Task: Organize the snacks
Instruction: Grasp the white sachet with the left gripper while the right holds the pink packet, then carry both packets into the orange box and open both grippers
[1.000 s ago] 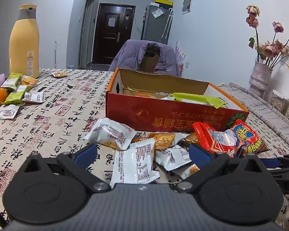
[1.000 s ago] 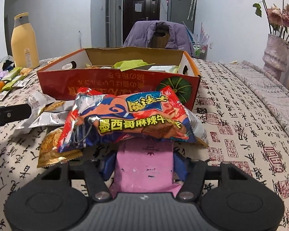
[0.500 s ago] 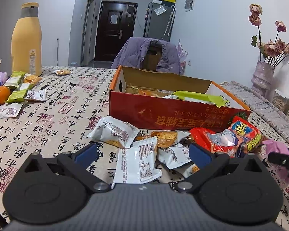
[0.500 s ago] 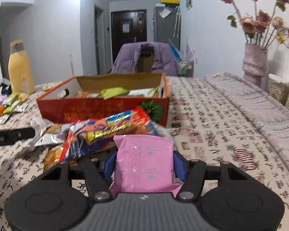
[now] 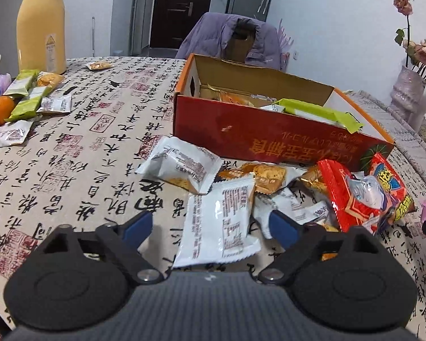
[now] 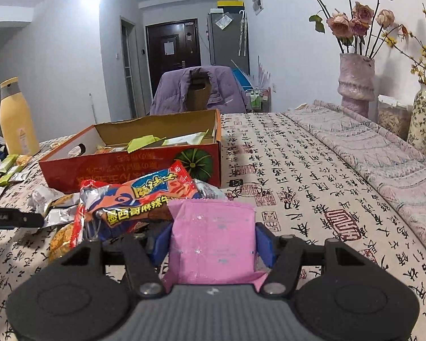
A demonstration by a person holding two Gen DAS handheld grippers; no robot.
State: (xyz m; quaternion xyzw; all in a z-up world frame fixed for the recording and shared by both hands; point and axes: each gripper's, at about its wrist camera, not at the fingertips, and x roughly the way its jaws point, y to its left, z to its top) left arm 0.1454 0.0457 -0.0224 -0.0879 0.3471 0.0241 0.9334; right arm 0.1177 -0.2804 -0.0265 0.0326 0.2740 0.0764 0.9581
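Observation:
A heap of snack packets lies in front of an open red cardboard box (image 5: 269, 139) that holds more packets. My left gripper (image 5: 210, 227) hovers low over the heap. Its jaws are closing around a white packet (image 5: 221, 221), and the blue pads stand apart from its edges. A red snack bag (image 5: 363, 196) rests to the right of that packet. In the right wrist view my right gripper (image 6: 213, 238) is shut on a pink packet (image 6: 213, 236), held just right of the red snack bag (image 6: 136, 199) and near the box (image 6: 127, 167).
A tall yellow bottle (image 5: 42, 25), oranges (image 5: 0, 108) and green and white packets (image 5: 28, 102) sit at the table's far left. Two flower vases (image 6: 355, 85) stand at the right. A chair with a purple jacket (image 5: 230, 37) is behind the box.
My left gripper tipped downward and its jaws narrowed around the white packet. My right gripper carried the pink packet up and to the right, away from the red bag.

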